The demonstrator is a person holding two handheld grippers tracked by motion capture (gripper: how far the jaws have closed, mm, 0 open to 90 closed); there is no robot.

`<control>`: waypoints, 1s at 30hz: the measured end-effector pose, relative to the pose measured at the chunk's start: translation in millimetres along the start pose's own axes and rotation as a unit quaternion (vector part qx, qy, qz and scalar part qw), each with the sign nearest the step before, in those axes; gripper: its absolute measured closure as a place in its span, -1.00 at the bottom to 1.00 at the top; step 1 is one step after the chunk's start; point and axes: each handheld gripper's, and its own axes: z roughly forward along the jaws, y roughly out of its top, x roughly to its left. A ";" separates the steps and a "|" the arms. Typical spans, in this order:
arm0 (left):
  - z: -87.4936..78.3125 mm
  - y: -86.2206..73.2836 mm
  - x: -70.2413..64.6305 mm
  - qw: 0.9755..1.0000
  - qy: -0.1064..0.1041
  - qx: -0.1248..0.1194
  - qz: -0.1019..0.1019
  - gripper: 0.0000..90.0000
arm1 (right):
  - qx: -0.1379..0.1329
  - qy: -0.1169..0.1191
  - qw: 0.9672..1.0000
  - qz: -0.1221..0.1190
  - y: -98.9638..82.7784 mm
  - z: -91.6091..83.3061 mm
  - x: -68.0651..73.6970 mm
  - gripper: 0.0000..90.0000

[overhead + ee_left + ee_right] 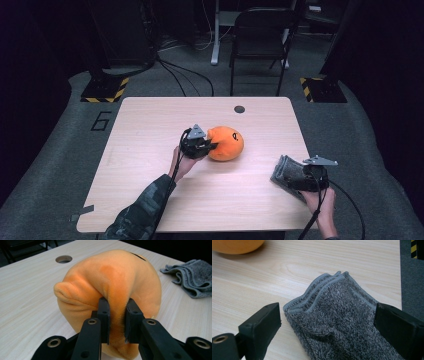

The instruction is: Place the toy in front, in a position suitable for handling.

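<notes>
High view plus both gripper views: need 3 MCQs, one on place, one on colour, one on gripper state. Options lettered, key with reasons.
1. Where does the grey folded towel lie on the table?
A. by the round hole at the far edge
B. near the right edge, at the right gripper
C. under the plush toy

2. What colour is the plush toy?
A. orange
B. blue
C. white

3. How does the left gripper stand?
A. open, well above the toy
B. shut on nothing
C. shut on a fold of the toy

Key:
1 B, the high view shows the towel at the right edge, and the right gripper view shows it between open jaws.
2 A, orange in the high view and the left gripper view.
3 C, the left gripper view shows both pads pinching a ridge of plush.
</notes>
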 end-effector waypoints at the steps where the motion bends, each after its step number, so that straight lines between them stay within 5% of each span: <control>1: -3.0 1.6 -1.4 1.000 -0.004 -0.005 -0.004 0.73 | -0.002 0.000 1.000 0.002 0.1 0.0 0.1 -0.85; 16: -36.0 13.9 -34.0 1.000 -0.006 -0.030 0.005 0.72 | -0.002 0.001 1.000 -0.002 -0.2 -1.2 0.6 -0.85; 30: -45.2 -11.1 -68.0 1.000 -0.003 -0.025 -0.013 0.71 | 0.002 0.001 1.000 -0.012 -0.8 0.5 3.7 -0.85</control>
